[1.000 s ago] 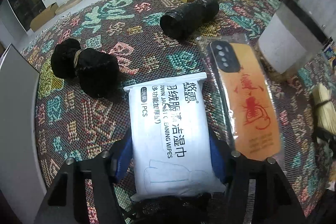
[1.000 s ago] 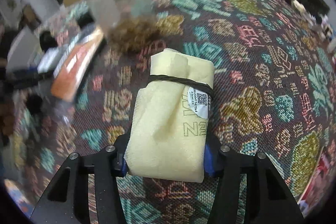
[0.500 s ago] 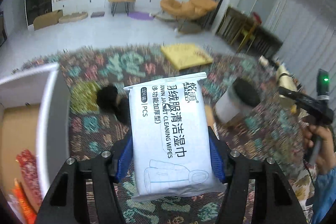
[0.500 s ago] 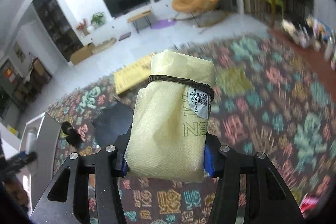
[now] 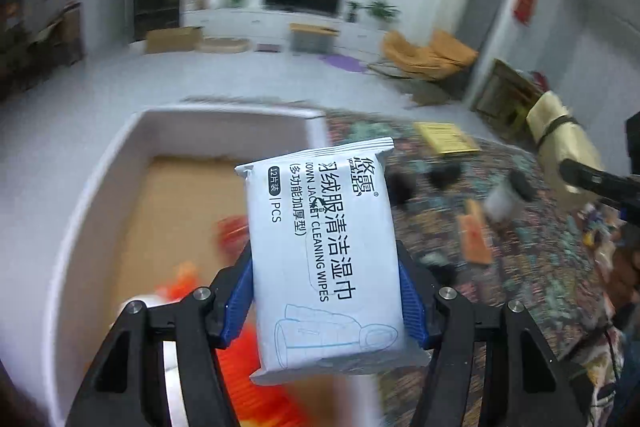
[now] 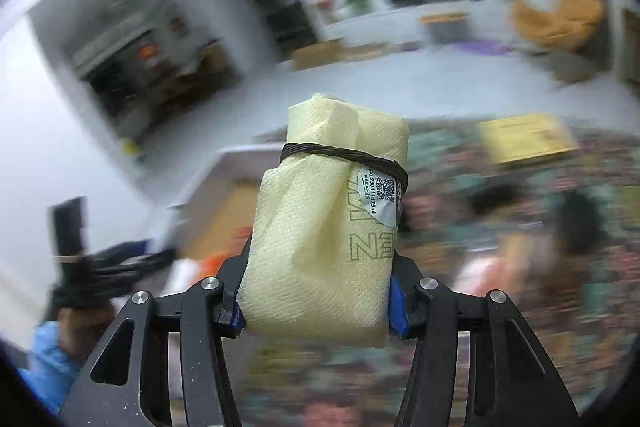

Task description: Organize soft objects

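My left gripper (image 5: 325,301) is shut on a white pack of cleaning wipes (image 5: 324,251), held in the air over the near right corner of a white box (image 5: 100,163) with a brown floor. My right gripper (image 6: 316,301) is shut on a yellow cloth bundle (image 6: 324,227) tied with a dark band, also lifted off the table. The same yellow cloth bundle (image 5: 560,143) shows at the right edge of the left wrist view. The white box (image 6: 236,157) lies behind and left of the bundle in the right wrist view, blurred.
Orange and red items (image 5: 256,387) lie inside the box. On the patterned tablecloth (image 5: 540,267) stay a yellow flat box (image 5: 446,141), black soft bundles (image 5: 404,185), a black-lidded white cylinder (image 5: 508,197) and an orange packet (image 5: 474,233). A hand in a blue sleeve (image 6: 52,355) shows at left.
Both grippers have risen off the tablecloth with their loads and swung left toward the white box, which now fills the left half of the left wrist view.
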`<state>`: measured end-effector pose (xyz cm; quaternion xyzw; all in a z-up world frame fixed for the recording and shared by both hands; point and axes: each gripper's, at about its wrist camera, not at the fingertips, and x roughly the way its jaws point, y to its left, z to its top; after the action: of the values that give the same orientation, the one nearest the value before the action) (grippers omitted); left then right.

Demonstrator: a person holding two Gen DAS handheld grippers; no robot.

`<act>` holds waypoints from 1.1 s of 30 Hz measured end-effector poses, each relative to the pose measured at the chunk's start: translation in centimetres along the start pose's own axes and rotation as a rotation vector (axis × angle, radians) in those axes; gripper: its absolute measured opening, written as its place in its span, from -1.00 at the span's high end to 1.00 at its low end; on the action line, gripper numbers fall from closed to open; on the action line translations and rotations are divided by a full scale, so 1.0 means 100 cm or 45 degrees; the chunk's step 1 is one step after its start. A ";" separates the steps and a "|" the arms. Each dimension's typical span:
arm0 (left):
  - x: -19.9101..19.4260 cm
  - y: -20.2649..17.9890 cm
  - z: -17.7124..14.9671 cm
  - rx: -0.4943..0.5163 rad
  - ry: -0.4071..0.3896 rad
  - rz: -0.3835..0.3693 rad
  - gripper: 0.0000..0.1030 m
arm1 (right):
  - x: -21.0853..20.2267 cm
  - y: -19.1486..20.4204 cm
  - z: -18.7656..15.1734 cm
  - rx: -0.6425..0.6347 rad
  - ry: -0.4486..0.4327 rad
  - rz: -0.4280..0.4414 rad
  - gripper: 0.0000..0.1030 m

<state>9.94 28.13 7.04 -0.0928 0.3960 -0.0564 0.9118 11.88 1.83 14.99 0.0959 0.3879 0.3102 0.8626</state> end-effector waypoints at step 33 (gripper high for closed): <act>0.046 -0.205 -0.097 0.180 0.000 -0.213 -0.92 | 0.016 -0.158 -0.176 -0.066 0.102 -0.795 -0.78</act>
<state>5.32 6.11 1.64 -0.0610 0.3819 -0.1600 0.9082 7.16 -11.02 -4.39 -0.0621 0.4241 0.0435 0.9024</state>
